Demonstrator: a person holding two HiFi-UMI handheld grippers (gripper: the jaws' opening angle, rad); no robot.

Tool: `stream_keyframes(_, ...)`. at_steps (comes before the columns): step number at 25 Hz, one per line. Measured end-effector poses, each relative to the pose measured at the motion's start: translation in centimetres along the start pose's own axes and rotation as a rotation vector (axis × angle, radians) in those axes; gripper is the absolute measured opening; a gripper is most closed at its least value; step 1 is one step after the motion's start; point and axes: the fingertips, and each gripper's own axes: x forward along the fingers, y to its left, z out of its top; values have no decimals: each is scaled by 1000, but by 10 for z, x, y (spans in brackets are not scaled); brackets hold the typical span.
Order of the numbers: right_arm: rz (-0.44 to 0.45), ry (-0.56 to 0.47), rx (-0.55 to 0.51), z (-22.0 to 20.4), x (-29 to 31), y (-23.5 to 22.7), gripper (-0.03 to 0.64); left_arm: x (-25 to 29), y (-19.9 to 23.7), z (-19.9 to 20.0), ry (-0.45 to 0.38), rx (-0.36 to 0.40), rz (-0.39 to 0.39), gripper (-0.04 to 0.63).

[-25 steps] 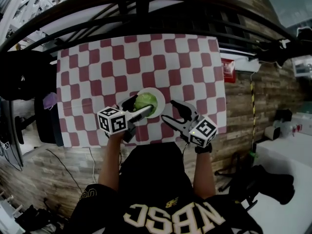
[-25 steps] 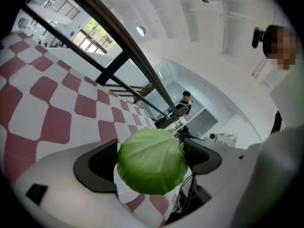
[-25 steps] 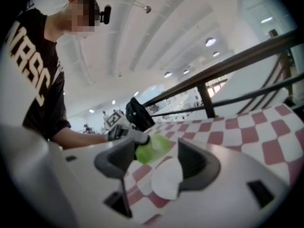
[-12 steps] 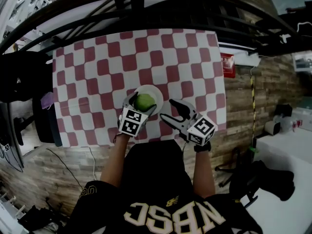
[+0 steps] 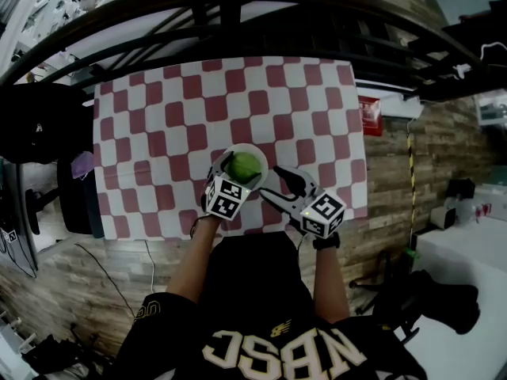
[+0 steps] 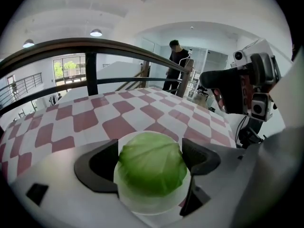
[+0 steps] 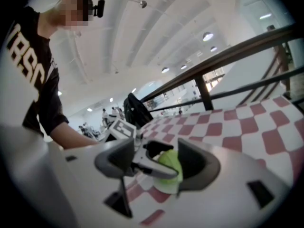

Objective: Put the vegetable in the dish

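A round green cabbage (image 6: 152, 160) sits in a small white dish (image 5: 259, 152) near the front edge of the checkered table. My left gripper (image 5: 240, 171) reaches in from the near side, one jaw on each side of the cabbage and both pads against it. In the right gripper view one left finger (image 7: 154, 167) lies across the cabbage (image 7: 172, 164). My right gripper (image 5: 273, 182) hovers just right of the dish, open and with nothing in it, pointing toward the dish.
The red-and-white checkered tablecloth (image 5: 182, 117) covers the table. A dark metal railing (image 5: 238, 6) runs along the far side. A black bag (image 5: 36, 121) hangs at the left, and a person (image 6: 176, 65) stands far behind the table.
My left gripper has swung from the dish's left side to its near side and now points away from me over the cabbage. The right gripper has barely moved.
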Motion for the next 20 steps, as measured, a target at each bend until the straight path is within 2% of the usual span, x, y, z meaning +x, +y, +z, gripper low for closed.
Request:
stream_keyframes(3,-52,-23,-4,8,-2,-4,279,-5,1,11,-35,4,14,422)
stream_keyframes(9,-94,-137,17,41,-6,2,279,-52,12,40,-134,-104,65,422)
stream_keyframes(12,-138,-145,-9,58,-7,8,278,-84,18,64,-221,-129,97,422)
stream_keyframes(15,-216,-129,-58,73,-5,10,278,-116,21,98,-327,-117,103,414)
stream_keyframes(18,-267,-142,-139,92,-7,25,267,-148,20,129,-424,-60,136,329)
stream_keyframes(20,-310,-168,-195,106,-10,38,234,-172,18,147,-494,-49,156,288)
